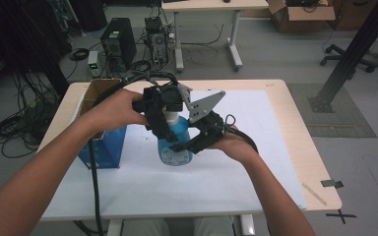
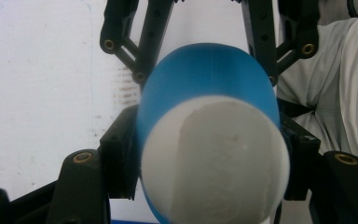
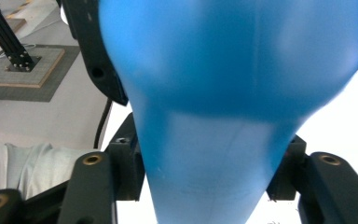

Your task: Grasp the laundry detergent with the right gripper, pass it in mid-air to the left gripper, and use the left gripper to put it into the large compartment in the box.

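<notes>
Your blue bottle (image 1: 175, 147) stands upright at the middle of the white table sheet (image 1: 236, 172), white cap (image 1: 173, 118) on top. Your left gripper (image 1: 166, 129) comes down from twelve o'clock, jaws clamped on the cap (image 2: 214, 158). Your right gripper (image 1: 184, 145), from three o'clock, has its jaws pressed against the bottle's body (image 3: 233, 93). A blue box (image 1: 103, 147) sits at nine o'clock, near the bottle.

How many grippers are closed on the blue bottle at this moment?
2. The left gripper clamps the blue bottle near its white top, from above. The right gripper clamps its lower body from the side, over the white table.
</notes>
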A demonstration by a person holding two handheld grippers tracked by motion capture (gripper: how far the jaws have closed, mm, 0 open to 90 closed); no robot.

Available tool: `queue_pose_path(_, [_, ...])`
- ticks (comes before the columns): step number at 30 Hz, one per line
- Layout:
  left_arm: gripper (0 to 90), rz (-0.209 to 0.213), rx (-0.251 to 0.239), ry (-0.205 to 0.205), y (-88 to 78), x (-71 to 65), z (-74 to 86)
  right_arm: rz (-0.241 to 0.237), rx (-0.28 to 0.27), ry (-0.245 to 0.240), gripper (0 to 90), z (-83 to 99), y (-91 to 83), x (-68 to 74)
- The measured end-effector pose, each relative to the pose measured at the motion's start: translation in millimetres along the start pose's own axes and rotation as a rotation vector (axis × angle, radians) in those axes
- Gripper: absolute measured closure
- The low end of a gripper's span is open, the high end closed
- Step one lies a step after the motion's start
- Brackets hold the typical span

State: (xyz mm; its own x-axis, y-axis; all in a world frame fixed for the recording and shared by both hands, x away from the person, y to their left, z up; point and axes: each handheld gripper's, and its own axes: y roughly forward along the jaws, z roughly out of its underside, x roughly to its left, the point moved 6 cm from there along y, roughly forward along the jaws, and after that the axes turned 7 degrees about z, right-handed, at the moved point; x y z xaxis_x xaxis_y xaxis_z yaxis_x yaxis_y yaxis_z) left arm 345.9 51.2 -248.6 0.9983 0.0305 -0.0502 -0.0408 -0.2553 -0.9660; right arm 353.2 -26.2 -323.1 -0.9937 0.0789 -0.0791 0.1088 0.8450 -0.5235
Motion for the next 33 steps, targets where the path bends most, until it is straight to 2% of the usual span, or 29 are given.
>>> queue_pose_path(1, [37.8, 0.000, 0.000, 0.000, 0.0, 0.0, 0.0, 0.000, 0.000, 0.000, 42.1, 0.0, 0.0, 0.0])
queue_pose_path(2, [37.8, -0.003, 0.007, 0.000, 0.1, -0.2, -0.1, -0.012, -0.021, 0.013, 33.9, -2.9, -2.5, 0.2])
queue_pose_path(6, [37.8, -0.013, 0.012, -0.010, -0.2, -0.1, 0.6, -0.005, -0.026, 0.026, 30.0, -3.6, -9.7, -1.1])
queue_pose_path(9, [37.8, -0.016, 0.008, -0.031, -2.9, 0.6, 2.1, 0.017, 0.007, 0.040, 24.3, 1.9, -20.3, -4.2])
queue_pose_path(10, [37.8, -0.020, 0.003, -0.041, -3.8, 1.2, 2.3, 0.040, 0.036, 0.056, 17.5, 7.1, -25.9, -6.9])
queue_pose_path(11, [37.8, -0.027, -0.001, -0.048, -4.8, 2.0, 2.6, 0.040, 0.036, 0.056, 17.5, 7.1, -25.9, -6.9])
queue_pose_path(13, [37.8, -0.038, -0.005, -0.066, -8.1, 4.5, 3.6, 0.070, 0.062, 0.082, 13.7, 12.9, -33.0, -10.4])
queue_pose_path(14, [37.8, -0.045, -0.007, -0.078, -10.1, 5.8, 4.3, 0.098, 0.077, 0.099, 11.3, 18.2, -43.1, -13.2])
queue_pose_path(18, [37.8, -0.072, 0.001, -0.113, -15.8, 9.2, 5.9, 0.132, 0.089, 0.116, 10.5, 22.9, -56.9, -16.1])
queue_pose_path(20, [37.8, -0.080, 0.006, -0.129, -17.6, 10.7, 6.4, 0.163, 0.123, 0.129, 9.4, 29.2, -71.0, -19.5])
queue_pose_path(27, [37.7, -0.114, 0.017, -0.203, -24.8, 17.8, 8.2, 0.191, 0.183, 0.145, 8.4, 38.2, -94.3, -22.0])
queue_pose_path(28, [37.8, -0.121, 0.018, -0.227, -26.6, 19.0, 8.8, 0.195, 0.193, 0.143, 8.1, 39.4, -97.5, -22.2])
queue_pose_path(33, [37.7, -0.146, 0.018, -0.291, -36.5, 23.8, 7.8, 0.222, 0.241, 0.145, 6.4, 44.6, -111.1, -24.2])
